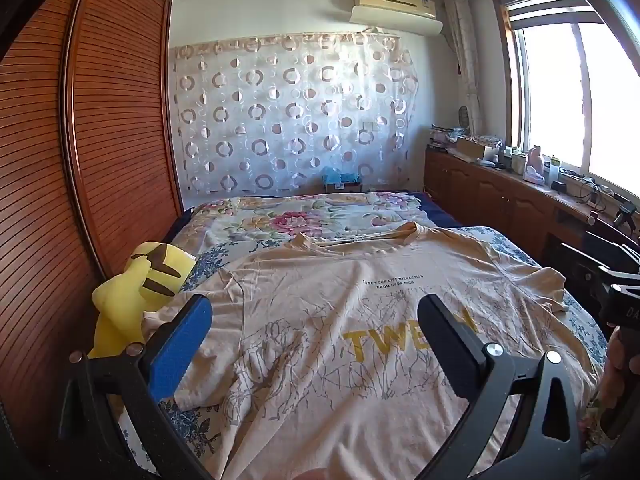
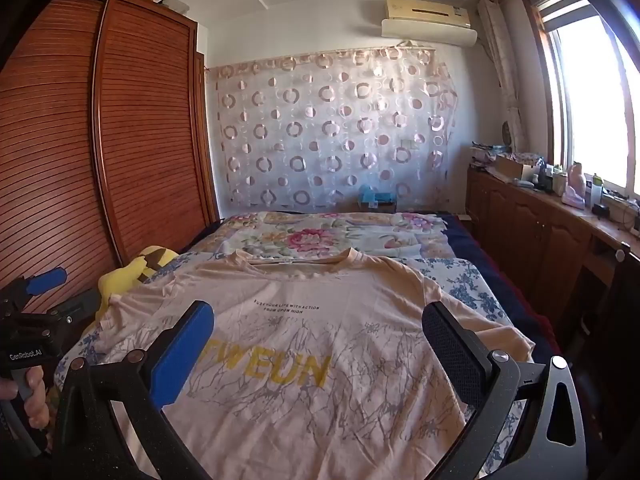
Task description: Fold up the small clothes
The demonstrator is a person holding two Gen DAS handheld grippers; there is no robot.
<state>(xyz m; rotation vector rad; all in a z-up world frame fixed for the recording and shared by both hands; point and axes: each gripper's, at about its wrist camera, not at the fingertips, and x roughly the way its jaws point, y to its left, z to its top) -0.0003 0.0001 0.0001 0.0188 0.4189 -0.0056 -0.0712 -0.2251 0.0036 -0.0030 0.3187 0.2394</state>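
A beige T-shirt (image 1: pixel 328 320) with yellow letters and grey line drawings lies spread flat, front up, on the bed, collar at the far end. It also shows in the right wrist view (image 2: pixel 320 340). My left gripper (image 1: pixel 316 320) is open and empty, held above the shirt's lower left part. My right gripper (image 2: pixel 320 328) is open and empty, held above the shirt's lower middle. The left gripper also shows at the left edge of the right wrist view (image 2: pixel 36 300), and the right gripper at the right edge of the left wrist view (image 1: pixel 616 280).
A yellow plush toy (image 1: pixel 136 292) lies at the bed's left edge beside the shirt's left sleeve. A brown slatted wardrobe (image 1: pixel 80 140) stands along the left. A floral quilt (image 1: pixel 304 216) covers the far bed. A wooden cabinet (image 1: pixel 500 196) with clutter runs under the window on the right.
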